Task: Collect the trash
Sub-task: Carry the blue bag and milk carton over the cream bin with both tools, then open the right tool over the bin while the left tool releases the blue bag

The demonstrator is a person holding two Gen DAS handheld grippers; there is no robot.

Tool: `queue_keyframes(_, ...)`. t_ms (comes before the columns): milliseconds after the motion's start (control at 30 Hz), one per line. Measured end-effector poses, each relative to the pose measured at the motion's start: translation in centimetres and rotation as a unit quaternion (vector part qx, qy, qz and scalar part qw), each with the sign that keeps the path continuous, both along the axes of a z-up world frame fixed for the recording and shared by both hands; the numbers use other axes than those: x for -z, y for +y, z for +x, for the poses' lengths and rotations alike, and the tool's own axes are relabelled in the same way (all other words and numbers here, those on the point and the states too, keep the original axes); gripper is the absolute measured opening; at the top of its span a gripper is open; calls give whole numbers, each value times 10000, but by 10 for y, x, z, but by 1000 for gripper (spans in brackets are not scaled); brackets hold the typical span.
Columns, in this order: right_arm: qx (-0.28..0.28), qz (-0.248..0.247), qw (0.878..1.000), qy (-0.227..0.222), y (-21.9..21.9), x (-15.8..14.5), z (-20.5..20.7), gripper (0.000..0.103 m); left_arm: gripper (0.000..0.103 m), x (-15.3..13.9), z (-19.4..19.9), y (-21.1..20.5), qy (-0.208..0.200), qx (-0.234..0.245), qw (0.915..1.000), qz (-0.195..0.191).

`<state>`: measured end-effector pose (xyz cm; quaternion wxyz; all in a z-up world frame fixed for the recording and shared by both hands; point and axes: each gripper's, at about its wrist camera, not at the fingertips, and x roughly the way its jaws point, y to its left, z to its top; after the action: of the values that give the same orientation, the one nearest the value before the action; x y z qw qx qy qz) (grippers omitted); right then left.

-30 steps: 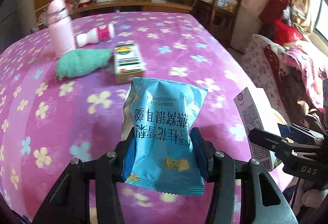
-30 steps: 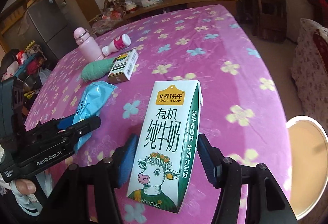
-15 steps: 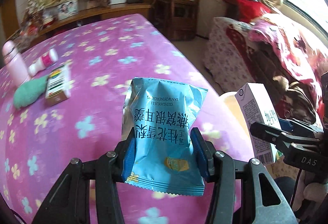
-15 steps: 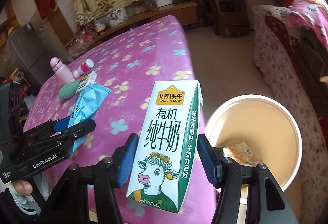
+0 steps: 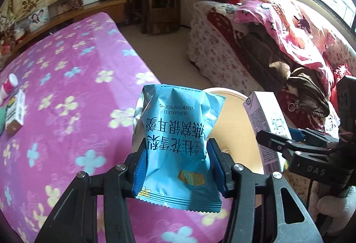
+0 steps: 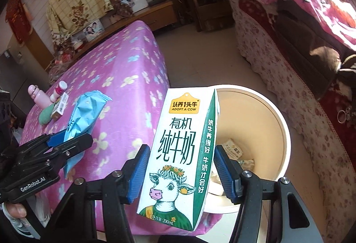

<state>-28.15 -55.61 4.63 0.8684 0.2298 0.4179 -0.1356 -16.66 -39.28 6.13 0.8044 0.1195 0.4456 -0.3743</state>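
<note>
The landmark is the round cream plastic bin [image 6: 276, 122] on the floor, just off the corner of the bench [image 6: 124, 91] with its purple flowered cloth; far to the left of the bin, back on the bench, lie a pink flask [image 6: 37, 96], a small white-and-pink bottle [image 6: 59, 89], a green cloth [image 6: 45, 117] and a small printed box [image 6: 59, 107], well apart from both hands.

Nearer the bin, the left tongs [image 5: 178, 171] pinch a crinkled light-blue foil snack packet [image 5: 178, 142] at its lower half, blue pads pressing both edges, about half spread; the packet hangs over the bench edge, with the bin's rim showing just behind it. Right of that, the right tongs [image 6: 178, 167] clamp a white-and-green paper milk carton [image 6: 182, 154] by its two sides, also about half spread; the carton stands upright at the bin's near-left rim, and some wrappers already lie inside the bin.

The step looks like carrying both pieces to the drop; to do it well, bring each fully over the bin's mouth before letting go, the carton first since it is closer; the light packet could flutter onto the rim if released early.
</note>
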Motion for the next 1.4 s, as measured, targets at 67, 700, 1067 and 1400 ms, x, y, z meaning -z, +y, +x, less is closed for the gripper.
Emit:
queue_keyframes(67,57,19,10000,35,-6,5,-2,62,53,3,-1,-8,25,47,10000,33)
queue_keyframes(700,774,312,9959,362,-56,47,-13,67,63,20,-9,-47,414,362,9983,-166)
queue_keyframes(1067,831,404,9952,318,-51,45,-16,70,68,21,-11,-43,573,414,9973,-216)
queue_keyframes(1400,885,365,9952,224,-52,31,-22,70,71,17,-12,-39,554,409,9971,-312)
